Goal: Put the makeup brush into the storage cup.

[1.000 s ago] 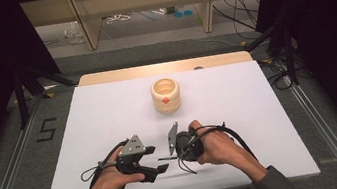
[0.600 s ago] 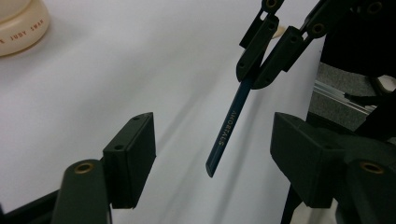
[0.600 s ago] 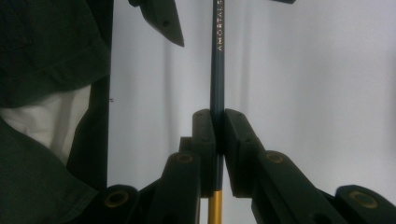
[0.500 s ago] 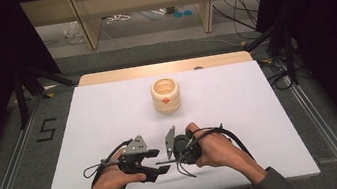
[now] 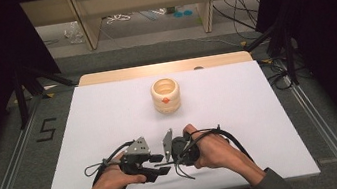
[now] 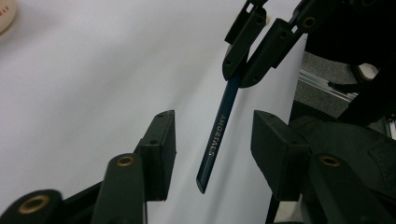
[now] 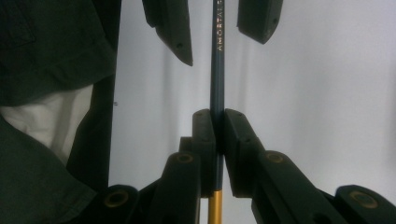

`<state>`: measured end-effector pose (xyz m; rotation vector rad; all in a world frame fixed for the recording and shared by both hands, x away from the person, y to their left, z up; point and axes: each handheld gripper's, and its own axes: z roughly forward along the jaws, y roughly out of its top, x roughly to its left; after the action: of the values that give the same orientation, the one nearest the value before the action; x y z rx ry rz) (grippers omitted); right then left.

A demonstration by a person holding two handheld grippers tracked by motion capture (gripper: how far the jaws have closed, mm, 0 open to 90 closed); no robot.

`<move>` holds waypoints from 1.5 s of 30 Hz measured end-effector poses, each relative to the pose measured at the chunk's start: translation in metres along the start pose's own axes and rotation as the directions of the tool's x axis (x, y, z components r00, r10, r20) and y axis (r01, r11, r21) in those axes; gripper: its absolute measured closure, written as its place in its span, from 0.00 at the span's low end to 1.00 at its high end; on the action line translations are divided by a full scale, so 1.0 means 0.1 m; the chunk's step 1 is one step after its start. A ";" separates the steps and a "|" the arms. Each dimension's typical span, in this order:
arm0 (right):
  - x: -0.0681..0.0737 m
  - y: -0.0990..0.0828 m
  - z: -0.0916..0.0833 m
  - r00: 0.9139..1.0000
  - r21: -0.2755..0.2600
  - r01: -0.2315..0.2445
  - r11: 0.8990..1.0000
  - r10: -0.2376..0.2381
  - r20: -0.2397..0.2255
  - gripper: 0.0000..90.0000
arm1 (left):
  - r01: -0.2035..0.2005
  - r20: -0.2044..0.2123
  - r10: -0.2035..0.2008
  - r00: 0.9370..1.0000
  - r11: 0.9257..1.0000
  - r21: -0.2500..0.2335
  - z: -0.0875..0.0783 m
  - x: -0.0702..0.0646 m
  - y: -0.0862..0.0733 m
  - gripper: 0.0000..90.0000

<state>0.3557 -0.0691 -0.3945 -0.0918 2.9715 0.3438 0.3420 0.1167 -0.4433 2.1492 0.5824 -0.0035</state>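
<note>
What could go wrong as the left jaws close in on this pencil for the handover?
1. The left gripper has just been closing its jaws, but they stand apart from the dark blue pencil, which sits tilted between them; they may catch it askew and twist it.
2. The right gripper grips the pencil by itself; if it lets go early, the pencil likely drops onto the white table.

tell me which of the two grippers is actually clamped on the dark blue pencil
The right gripper: its jaws are shut on the dark blue pencil. The left gripper has just been closing, but its pads flank the pencil with gaps either side.
</note>
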 end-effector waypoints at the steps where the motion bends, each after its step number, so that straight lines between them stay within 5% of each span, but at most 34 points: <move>1: 0.00 0.00 0.00 1.000 0.000 0.000 1.000 0.000 0.000 0.93 | -0.013 -0.003 0.013 1.000 1.000 0.013 -0.01 0.01 0.00 0.58; 6: 0.02 0.03 -0.01 1.000 0.007 0.023 1.000 -0.023 0.000 0.93 | 0.001 0.027 -0.001 1.000 1.000 0.011 0.00 0.00 0.00 0.65; 10: 0.03 0.04 -0.01 1.000 0.003 0.018 1.000 -0.018 -0.007 0.93 | -0.025 0.031 0.024 0.999 0.999 0.023 0.00 0.01 0.00 0.67; 11: 0.03 0.04 -0.01 1.000 0.004 0.028 1.000 -0.028 -0.007 0.93 | 0.003 0.034 -0.004 0.999 1.000 0.025 0.00 -0.01 -0.01 0.69; 14: 0.03 0.04 -0.01 0.999 0.016 0.034 0.999 -0.034 0.001 0.93 | -0.015 0.040 0.013 0.999 0.999 0.035 0.00 0.00 0.00 0.70; 17: 0.04 0.06 -0.01 0.999 0.007 0.034 0.999 -0.034 0.000 0.93 | 0.008 0.064 -0.009 0.998 1.000 0.019 0.02 -0.02 0.00 0.72; 30: 0.04 0.08 0.00 0.997 -0.019 0.072 0.997 -0.073 -0.018 0.93 | -0.046 0.055 0.043 0.998 0.998 0.043 -0.01 0.00 0.02 0.79; 34: 0.08 0.09 -0.02 0.999 0.003 0.045 0.999 -0.045 -0.010 0.93 | 0.003 0.074 -0.005 0.997 0.999 0.031 -0.01 -0.03 0.01 0.81; 45: 0.08 0.09 -0.03 0.998 -0.005 0.062 0.998 -0.062 -0.001 0.93 | -0.013 0.084 0.009 0.996 0.999 0.041 -0.02 -0.02 0.01 0.84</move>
<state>0.3471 -0.0617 -0.3909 -0.1846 2.9612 0.3427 0.3400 0.1172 -0.4409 2.1810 0.5255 -0.1003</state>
